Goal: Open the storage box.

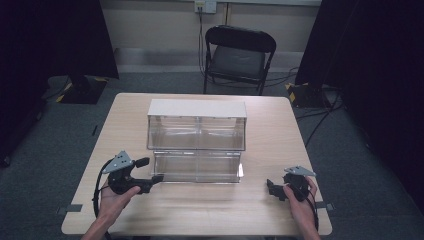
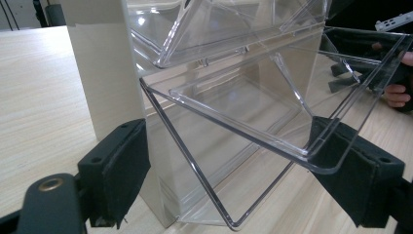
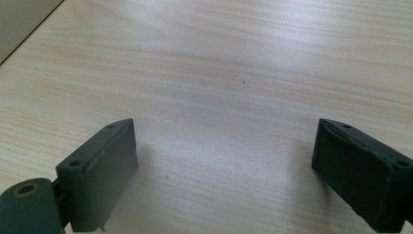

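Two bins: clear plastic bin unit [image 1: 197, 142], stacked w/ white shell, mid desk [image 1: 210, 210]; lower bin [image 2: 253, 131] tilted open.
Handling: judged light, stiff, slick, brittle at thin edges; grip front lip at corner, gently.
Left claw [image 2: 229, 175]: jaws wide, straddling lower bin's front corner, not clamped.
Right claw [image 3: 224, 170]: jaws wide, empty, over bare desk, well apart from unit.

High view overhead, facing forward; tool views close, sharing table [image 1: 210, 200].

Light wood table [image 1: 210, 210]; clear two-tier bin cabinet [image 1: 196, 145] standing at centre.
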`<state>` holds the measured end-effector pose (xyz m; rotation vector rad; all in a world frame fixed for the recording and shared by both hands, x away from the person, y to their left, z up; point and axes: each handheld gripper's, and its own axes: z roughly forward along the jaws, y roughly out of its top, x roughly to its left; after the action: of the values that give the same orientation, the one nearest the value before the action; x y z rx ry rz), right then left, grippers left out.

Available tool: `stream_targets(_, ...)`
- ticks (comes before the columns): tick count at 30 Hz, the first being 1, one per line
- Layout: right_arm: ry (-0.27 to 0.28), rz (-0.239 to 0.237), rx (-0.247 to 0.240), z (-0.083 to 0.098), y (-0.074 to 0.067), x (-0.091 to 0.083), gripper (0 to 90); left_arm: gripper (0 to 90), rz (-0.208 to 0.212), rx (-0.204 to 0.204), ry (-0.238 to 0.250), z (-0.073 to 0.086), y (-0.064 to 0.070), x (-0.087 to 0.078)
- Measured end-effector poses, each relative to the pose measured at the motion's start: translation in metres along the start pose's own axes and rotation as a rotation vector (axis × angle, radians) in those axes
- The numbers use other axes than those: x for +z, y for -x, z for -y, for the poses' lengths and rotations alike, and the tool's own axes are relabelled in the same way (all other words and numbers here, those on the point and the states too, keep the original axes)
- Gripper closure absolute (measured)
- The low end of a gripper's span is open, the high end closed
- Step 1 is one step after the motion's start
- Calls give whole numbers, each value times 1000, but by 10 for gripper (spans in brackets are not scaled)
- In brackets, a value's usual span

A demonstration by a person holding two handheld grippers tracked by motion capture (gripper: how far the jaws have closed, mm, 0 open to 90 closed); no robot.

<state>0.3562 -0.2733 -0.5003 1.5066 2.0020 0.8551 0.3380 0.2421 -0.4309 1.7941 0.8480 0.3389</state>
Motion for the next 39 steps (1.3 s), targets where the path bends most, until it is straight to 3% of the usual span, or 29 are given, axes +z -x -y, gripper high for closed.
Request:
stream_targets(29,-5,-6,-5,-2,0,2,60,159,-10,-8,2,-10,3,-1)
stream_targets(39,-7,-5,-4,-2,-1,2,56,157,-23,8,5,-15,3,-2)
